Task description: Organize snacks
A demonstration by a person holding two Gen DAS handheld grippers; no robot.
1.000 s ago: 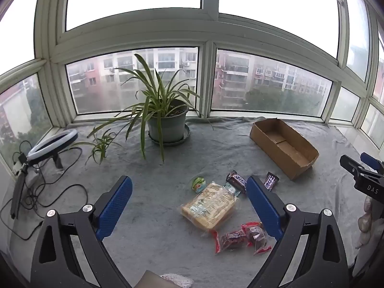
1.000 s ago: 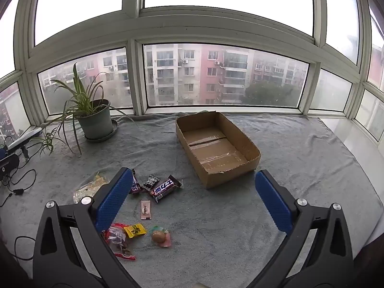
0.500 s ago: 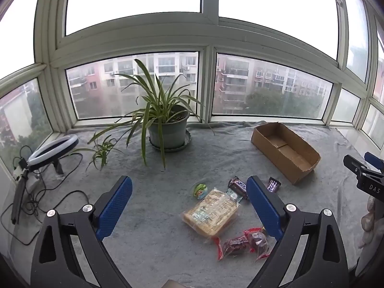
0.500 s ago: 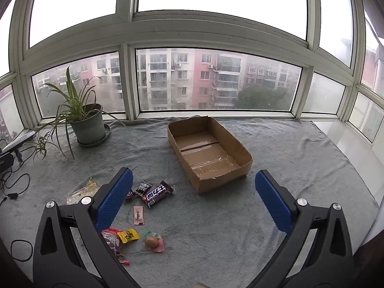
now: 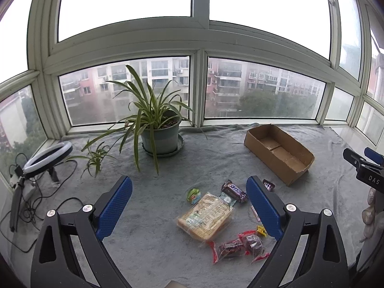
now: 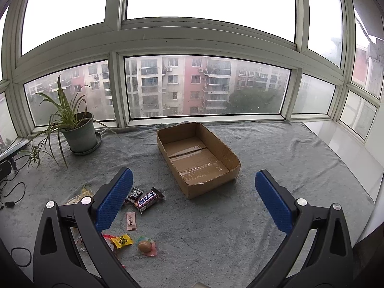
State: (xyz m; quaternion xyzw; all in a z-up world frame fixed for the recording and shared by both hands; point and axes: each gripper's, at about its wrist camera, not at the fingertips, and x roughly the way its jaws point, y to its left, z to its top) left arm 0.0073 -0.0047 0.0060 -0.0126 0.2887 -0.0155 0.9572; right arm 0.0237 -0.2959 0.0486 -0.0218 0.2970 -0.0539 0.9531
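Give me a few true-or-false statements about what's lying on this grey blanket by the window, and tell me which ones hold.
1. The cardboard box has snacks inside. False: only its bare taped floor shows.
2. Both the left tongs and the right tongs are open and hold nothing. True.
3. The Snickers bar lies on the blanket, outside the box. True.
4. The potted plant stands inside the box. False: it stands on its own saucer, apart from the box.
5. The big clear cracker pack lies beside the Snickers bar. True.
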